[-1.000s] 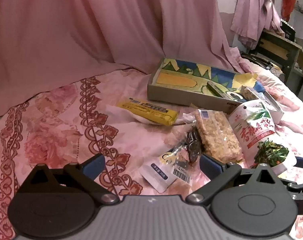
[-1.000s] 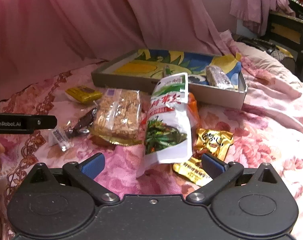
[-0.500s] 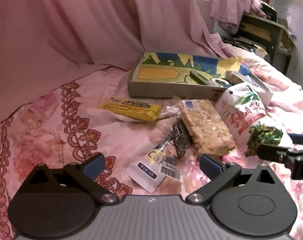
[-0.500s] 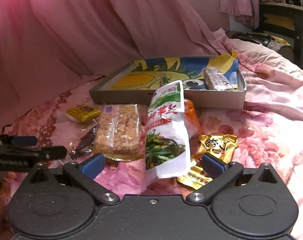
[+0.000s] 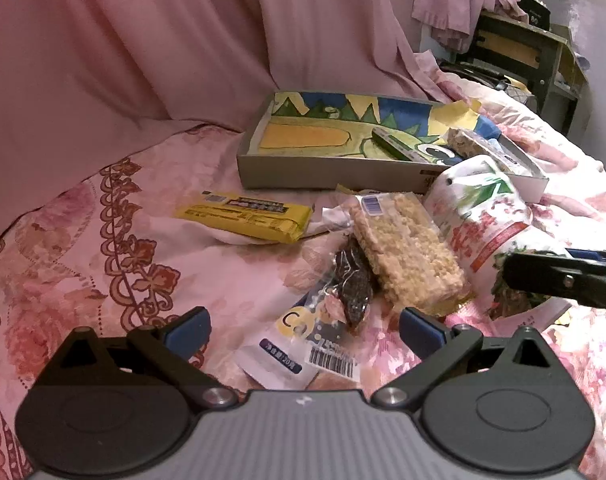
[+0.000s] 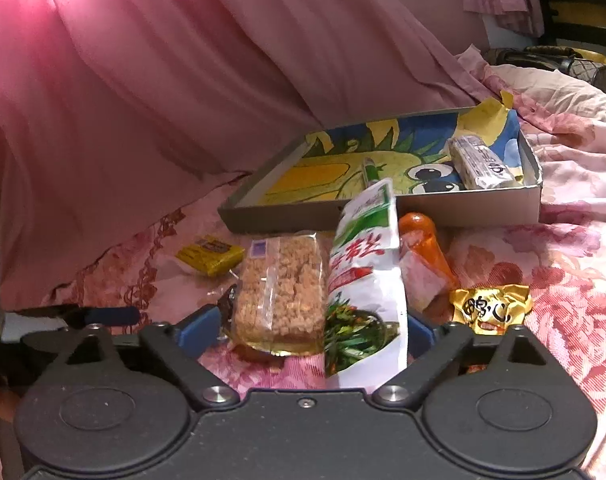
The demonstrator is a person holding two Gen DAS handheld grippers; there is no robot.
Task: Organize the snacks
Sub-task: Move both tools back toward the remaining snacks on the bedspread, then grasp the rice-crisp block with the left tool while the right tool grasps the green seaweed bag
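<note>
We are holding our left gripper (image 5: 305,330) spread wide over a small white sachet (image 5: 299,344), and our right gripper (image 6: 307,330) spread around the rice-crisp bar (image 6: 279,288) and white vegetable pouch (image 6: 365,280). Farther back, the painted cardboard tray (image 6: 383,216) is holding a wrapped bar (image 6: 479,164).

On the bed (image 5: 83,240) a shallow box (image 5: 323,178) lies farthest back, holding two wrapped bars. Before it, left to right, lie a flat bar (image 5: 243,218), a rice-crisp block (image 5: 407,252) and a tall pouch (image 5: 487,220). A dark sachet (image 5: 353,284) and a small packet (image 5: 291,344) lie nearest.
</note>
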